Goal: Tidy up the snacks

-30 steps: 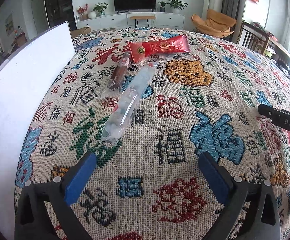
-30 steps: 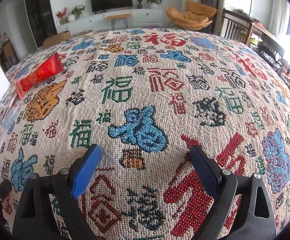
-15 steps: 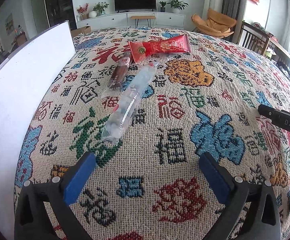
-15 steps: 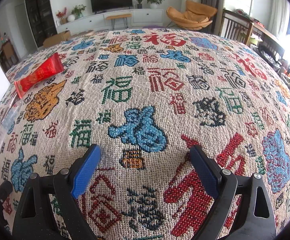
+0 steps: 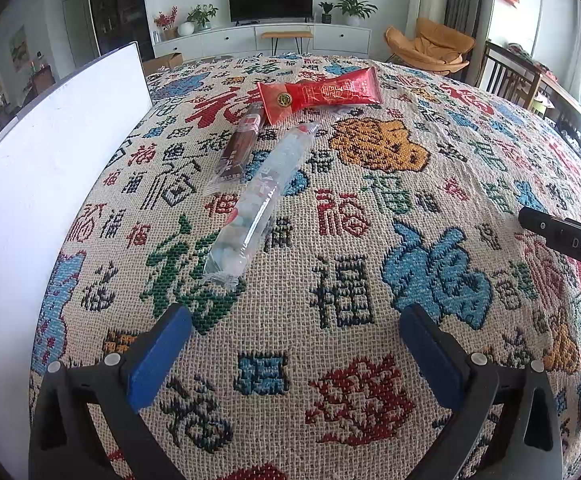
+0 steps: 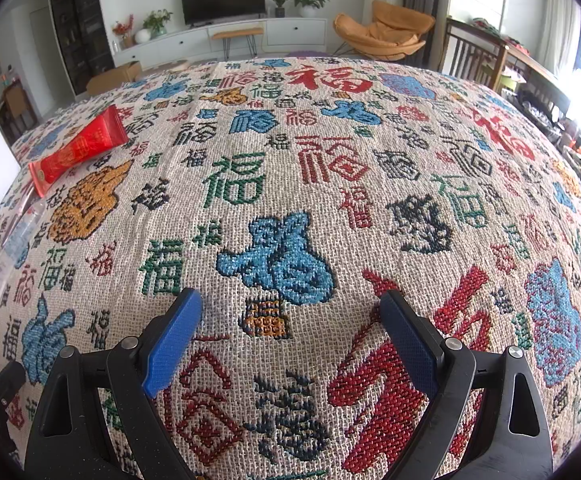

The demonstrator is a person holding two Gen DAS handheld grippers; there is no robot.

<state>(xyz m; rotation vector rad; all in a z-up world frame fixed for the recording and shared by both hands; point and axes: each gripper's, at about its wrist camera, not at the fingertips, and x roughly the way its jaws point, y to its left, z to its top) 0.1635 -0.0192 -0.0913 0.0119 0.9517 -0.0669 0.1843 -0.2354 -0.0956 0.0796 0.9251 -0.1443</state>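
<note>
Snacks lie on the patterned cloth [image 5: 370,264]: a clear candy bag [image 5: 258,200] just ahead of the left gripper [image 5: 296,328], a brown bar [image 5: 240,144] and red packet [image 5: 320,94] beyond. Both the left and the right gripper [image 6: 292,314] hold their fingers spread, empty, snacks outside them.
</note>
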